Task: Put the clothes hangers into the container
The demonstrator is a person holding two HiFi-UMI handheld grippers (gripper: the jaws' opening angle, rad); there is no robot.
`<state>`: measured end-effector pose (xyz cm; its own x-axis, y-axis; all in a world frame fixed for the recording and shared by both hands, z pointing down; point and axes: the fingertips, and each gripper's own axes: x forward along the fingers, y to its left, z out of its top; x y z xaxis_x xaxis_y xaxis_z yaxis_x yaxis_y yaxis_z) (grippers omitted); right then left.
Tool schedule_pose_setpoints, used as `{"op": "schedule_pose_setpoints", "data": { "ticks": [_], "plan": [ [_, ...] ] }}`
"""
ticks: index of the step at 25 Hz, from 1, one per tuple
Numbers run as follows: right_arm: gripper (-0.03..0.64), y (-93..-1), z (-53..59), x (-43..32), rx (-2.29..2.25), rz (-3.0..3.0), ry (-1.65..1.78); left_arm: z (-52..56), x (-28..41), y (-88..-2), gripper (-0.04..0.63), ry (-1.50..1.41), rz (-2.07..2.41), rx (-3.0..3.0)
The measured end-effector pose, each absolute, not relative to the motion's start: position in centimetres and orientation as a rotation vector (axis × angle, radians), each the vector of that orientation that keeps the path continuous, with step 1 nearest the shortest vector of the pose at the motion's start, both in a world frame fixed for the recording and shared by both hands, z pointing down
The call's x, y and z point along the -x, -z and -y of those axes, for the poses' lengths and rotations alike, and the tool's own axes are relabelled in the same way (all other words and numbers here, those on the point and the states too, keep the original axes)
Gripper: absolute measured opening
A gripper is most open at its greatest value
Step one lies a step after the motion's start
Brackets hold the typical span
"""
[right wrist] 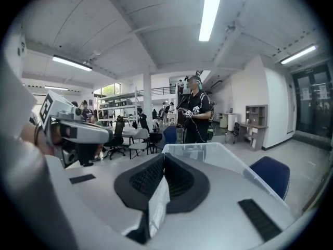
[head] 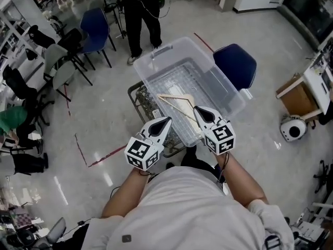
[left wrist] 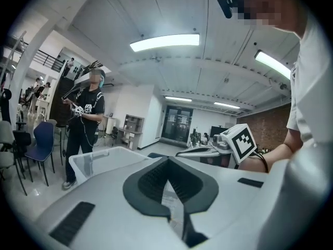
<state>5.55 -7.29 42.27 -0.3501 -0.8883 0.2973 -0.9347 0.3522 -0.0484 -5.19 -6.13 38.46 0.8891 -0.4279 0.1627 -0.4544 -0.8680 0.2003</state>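
In the head view, a clear plastic container (head: 156, 53) is seen resting on a wire cart (head: 138, 99). A pale wooden hanger (head: 178, 102) lies inside the container, toward its near side. The left gripper (head: 167, 120) is held at the container's near edge, to the left of the hanger and apart from it, with its jaws drawn together to a point. The right gripper (head: 197, 109) is held at the same near edge, its tip just beside the hanger's near end; whether they touch cannot be judged. A blue chair (head: 237, 64) stands at the container's far right, and a person in black (head: 143, 14) stands beyond its far end.

In the left gripper view, the jaws are seen pressed together with nothing between them. The container's rim is seen beyond them to the left, the right gripper's marker cube to the right, and the person in black behind the container.

In the right gripper view, the jaws are likewise closed on each other and nothing is gripped. The container is seen just ahead of them, the left gripper at its left, and the blue chair at its right.
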Motion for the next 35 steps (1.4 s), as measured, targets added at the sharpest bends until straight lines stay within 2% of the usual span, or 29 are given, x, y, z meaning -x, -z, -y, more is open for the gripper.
{"op": "schedule_pose_setpoints", "data": {
  "ticks": [10,24,35],
  "plan": [
    [0.020,-38.1,0.8,-6.8,-1.671,2.436,-0.186,2.4,1.8,-36.4,0.017,-0.153,0.580,-2.886],
    [0.020,-36.7,-8.1,-13.9,-1.593,2.527,-0.134,-6.1,-6.1,-36.1,0.017,-0.145,0.651,-2.899],
    [0.020,-35.8,-12.4,-11.9,-1.589,2.561,-0.125,-10.0,-4.1,-35.3,0.017,-0.161,0.642,-2.921]
  ]
}}
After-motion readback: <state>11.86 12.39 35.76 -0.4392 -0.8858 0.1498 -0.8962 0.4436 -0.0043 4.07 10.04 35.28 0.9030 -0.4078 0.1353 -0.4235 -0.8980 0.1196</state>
